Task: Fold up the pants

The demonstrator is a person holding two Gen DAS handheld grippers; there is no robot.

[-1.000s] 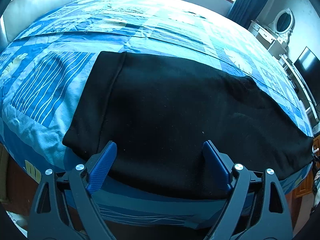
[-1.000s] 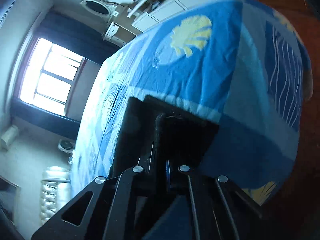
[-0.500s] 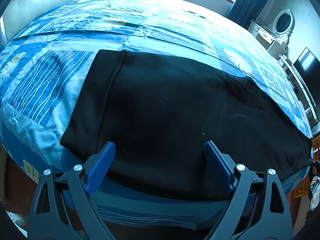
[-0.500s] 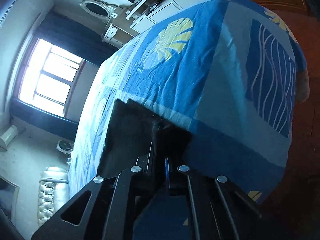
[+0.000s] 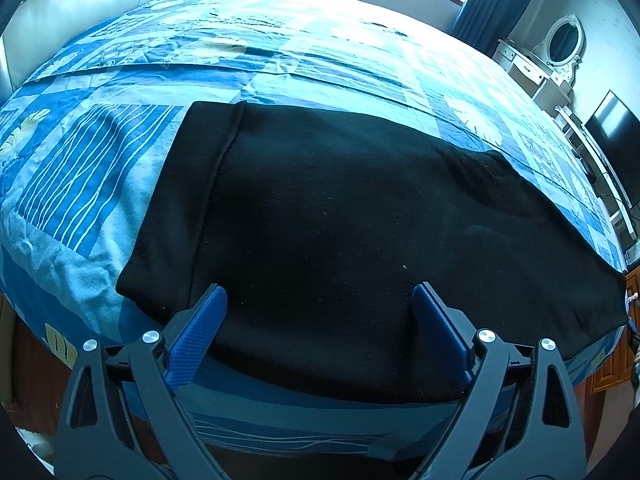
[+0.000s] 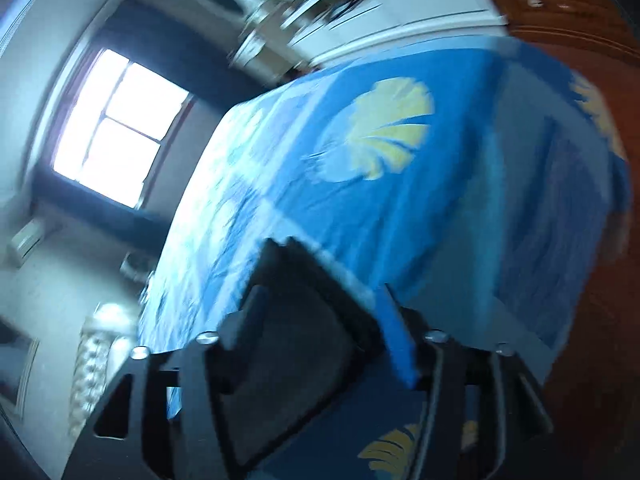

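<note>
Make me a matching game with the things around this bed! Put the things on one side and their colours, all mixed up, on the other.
Things:
1. pants
2. bedspread
3. shell print
4. mirror frame

Colours:
A. yellow
B. white
C. black
D. blue patchwork

Pairs: 1-C, 2-D, 3-A, 4-B. The pants lie flat on the bedspread, near its front edge. The shell print sits on the bedspread in the right wrist view. The oval mirror frame stands by the far wall.
</note>
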